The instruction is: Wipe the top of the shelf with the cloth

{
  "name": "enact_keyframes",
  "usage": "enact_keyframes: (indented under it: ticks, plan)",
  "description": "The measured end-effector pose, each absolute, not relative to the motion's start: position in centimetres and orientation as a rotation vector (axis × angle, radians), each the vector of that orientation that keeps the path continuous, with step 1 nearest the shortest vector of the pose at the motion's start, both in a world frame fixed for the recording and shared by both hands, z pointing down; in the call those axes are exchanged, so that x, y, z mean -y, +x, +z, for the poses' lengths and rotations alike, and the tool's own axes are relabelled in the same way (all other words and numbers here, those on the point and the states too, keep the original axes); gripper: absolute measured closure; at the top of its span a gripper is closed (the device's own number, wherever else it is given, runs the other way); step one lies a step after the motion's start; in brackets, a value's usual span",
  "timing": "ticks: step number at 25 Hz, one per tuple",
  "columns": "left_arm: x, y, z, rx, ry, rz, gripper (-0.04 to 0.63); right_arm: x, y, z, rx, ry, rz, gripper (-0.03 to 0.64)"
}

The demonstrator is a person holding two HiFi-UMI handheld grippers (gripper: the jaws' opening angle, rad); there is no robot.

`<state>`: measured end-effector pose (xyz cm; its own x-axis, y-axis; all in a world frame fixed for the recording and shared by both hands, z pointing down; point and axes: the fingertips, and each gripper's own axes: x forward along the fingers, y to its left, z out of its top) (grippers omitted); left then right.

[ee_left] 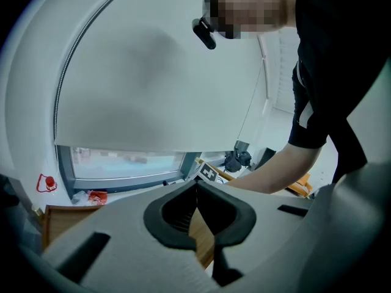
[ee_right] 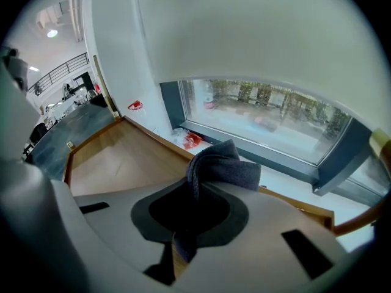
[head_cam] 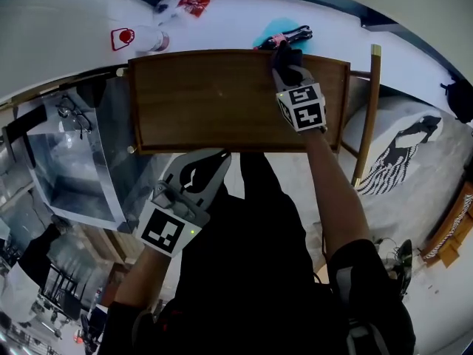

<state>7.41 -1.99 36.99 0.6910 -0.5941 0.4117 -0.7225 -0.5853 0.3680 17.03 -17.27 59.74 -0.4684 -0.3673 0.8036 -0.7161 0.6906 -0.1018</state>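
The shelf's brown wooden top [head_cam: 214, 102] lies in the middle of the head view. My right gripper [head_cam: 285, 59] reaches over its far right part, close to the back rim, and is shut on a dark grey cloth [head_cam: 281, 52]. In the right gripper view the cloth [ee_right: 225, 166] bunches out past the right gripper [ee_right: 197, 185], above the wood [ee_right: 119, 157]. My left gripper [head_cam: 216, 161] hangs at the shelf's near edge, shut with nothing in it. In the left gripper view the left gripper [ee_left: 197, 187] has its tips touching, and wood [ee_left: 203, 240] shows behind the jaws.
On the white sill behind the shelf stand a spray bottle [head_cam: 142, 39], a red packet [head_cam: 194, 3] and a teal and black item [head_cam: 284, 34]. A metal and glass stand [head_cam: 70, 168] is at the left. A wooden post [head_cam: 367, 109] and a printed cushion [head_cam: 403, 150] are at the right.
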Motion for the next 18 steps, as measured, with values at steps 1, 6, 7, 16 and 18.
enact_keyframes:
  ticks: [1, 6, 7, 16, 18]
  plan:
    - [2.1, 7.8, 37.0, 1.005, 2.388, 0.334, 0.575, 17.4, 17.7, 59.7, 2.092, 0.839, 0.557, 0.586]
    - [2.5, 9.8, 36.9, 0.975, 2.406, 0.342, 0.575, 17.9, 21.1, 59.7, 2.069, 0.892, 0.576, 0.585]
    - [2.6, 10.2, 36.9, 0.965, 2.413, 0.348, 0.575, 17.9, 21.8, 59.7, 2.062, 0.901, 0.579, 0.586]
    - [2.9, 13.1, 36.7, 0.923, 2.428, 0.358, 0.575, 18.7, 27.3, 59.8, 2.007, 0.980, 0.580, 0.586]
    - [2.9, 13.2, 36.8, 0.918, 2.429, 0.363, 0.575, 18.7, 28.2, 59.8, 1.991, 0.998, 0.579, 0.585]
